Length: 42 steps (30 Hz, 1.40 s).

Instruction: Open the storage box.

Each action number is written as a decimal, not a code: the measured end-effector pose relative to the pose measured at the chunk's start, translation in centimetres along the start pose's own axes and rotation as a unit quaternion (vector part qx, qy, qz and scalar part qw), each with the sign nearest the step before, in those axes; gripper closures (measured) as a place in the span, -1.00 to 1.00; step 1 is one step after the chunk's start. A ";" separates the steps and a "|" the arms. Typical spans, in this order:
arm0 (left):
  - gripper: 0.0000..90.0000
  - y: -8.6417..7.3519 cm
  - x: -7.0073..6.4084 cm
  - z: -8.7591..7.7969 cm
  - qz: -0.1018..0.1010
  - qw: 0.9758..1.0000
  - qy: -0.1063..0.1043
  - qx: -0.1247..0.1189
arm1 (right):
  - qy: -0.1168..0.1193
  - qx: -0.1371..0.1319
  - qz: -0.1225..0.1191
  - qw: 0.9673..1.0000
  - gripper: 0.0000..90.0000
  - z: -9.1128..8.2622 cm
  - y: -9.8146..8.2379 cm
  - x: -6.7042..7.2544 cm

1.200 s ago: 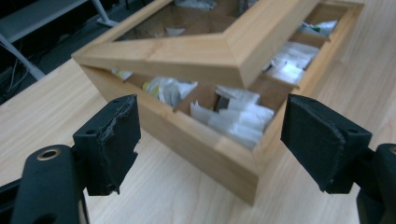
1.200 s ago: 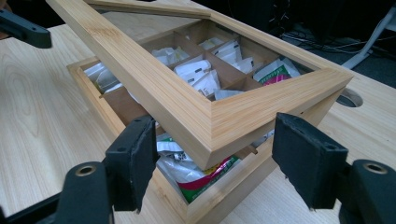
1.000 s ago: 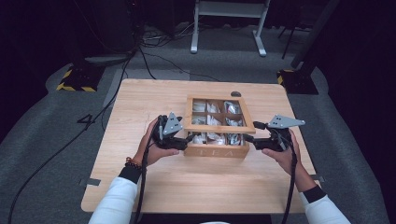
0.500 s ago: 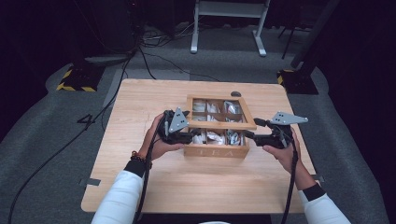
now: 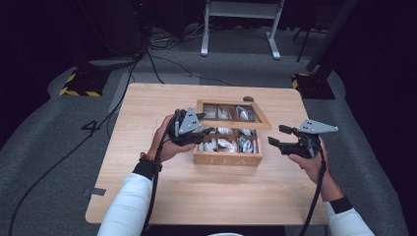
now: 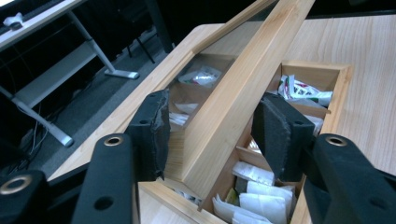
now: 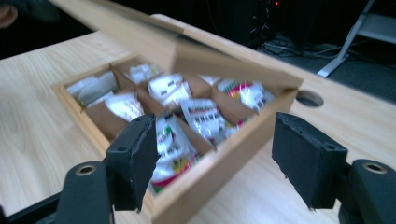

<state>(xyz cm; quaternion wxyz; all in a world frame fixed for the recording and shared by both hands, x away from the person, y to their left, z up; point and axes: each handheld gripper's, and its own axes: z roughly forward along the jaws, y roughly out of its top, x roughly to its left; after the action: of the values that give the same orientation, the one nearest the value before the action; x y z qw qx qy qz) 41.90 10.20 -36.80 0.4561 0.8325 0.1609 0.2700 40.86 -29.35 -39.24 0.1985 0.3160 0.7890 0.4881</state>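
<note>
A wooden tea box with several compartments of white tea bags stands mid-table. Its glass-paned lid is tilted up off the box. My left gripper reaches in from the box's left; its jaws have just been closing, and they are now shut on the lid's wooden side rail, which runs between the pads. Off the box's right side my right gripper hovers open. In its own view the box's near corner lies between the jaws of the right gripper, which do not touch it.
The light wooden table has a round cable hole just behind the box. Cables trail from both grippers toward the person. A white desk frame and yellow-black floor stands sit beyond the table.
The left jaws have closed onto the lid's rail and the hand has risen, tilting the lid up. The right gripper has drifted a little toward the box.
</note>
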 end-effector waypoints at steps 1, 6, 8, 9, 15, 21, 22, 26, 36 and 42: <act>0.08 0.1 0.2 0.0 -0.002 1.000 -0.003 -0.002 | 0.001 0.006 0.000 1.000 -0.30 -0.1 -0.4 -0.2; 0.09 0.5 1.0 -0.1 -0.007 1.000 -0.017 -0.005 | 0.002 0.036 -0.001 0.999 -0.30 -0.6 -2.7 -0.7; 0.10 0.6 1.5 -0.2 -0.012 1.000 -0.027 -0.010 | 0.007 0.047 0.004 0.999 -0.30 -0.7 -3.6 -0.9; 0.10 0.7 1.7 -0.2 -0.013 0.999 -0.030 -0.012 | 0.008 0.051 0.008 0.999 -0.30 -0.8 -4.2 -0.9; 0.10 1.6 3.1 -0.1 -0.022 0.999 -0.035 -0.022 | 0.016 0.070 0.006 0.997 -0.30 -0.4 -5.8 -0.8; 0.09 2.1 3.9 0.0 -0.027 0.999 -0.034 -0.029 | 0.021 0.089 0.001 0.996 -0.31 0.0 -7.1 -0.7; 0.09 2.2 4.0 0.0 -0.029 0.999 -0.035 -0.029 | 0.021 0.089 0.001 0.996 -0.31 0.0 -7.1 -0.7; 0.09 2.6 4.5 0.0 -0.034 0.998 -0.035 -0.031 | 0.027 0.103 -0.011 0.994 -0.31 0.1 -7.9 -0.5; 0.09 3.6 6.2 0.4 -0.047 0.997 -0.037 -0.040 | 0.043 0.133 -0.038 0.990 -0.32 1.0 -10.2 0.3; 0.08 4.0 7.1 0.6 -0.054 0.997 -0.037 -0.046 | 0.056 0.135 -0.030 0.989 -0.34 1.1 -10.7 0.5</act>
<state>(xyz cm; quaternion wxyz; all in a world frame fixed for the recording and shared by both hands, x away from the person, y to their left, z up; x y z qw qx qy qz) 47.99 11.29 -31.51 0.5140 0.8098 0.1764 0.2212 37.93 -31.75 -49.37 0.1240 0.2879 0.8667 0.3881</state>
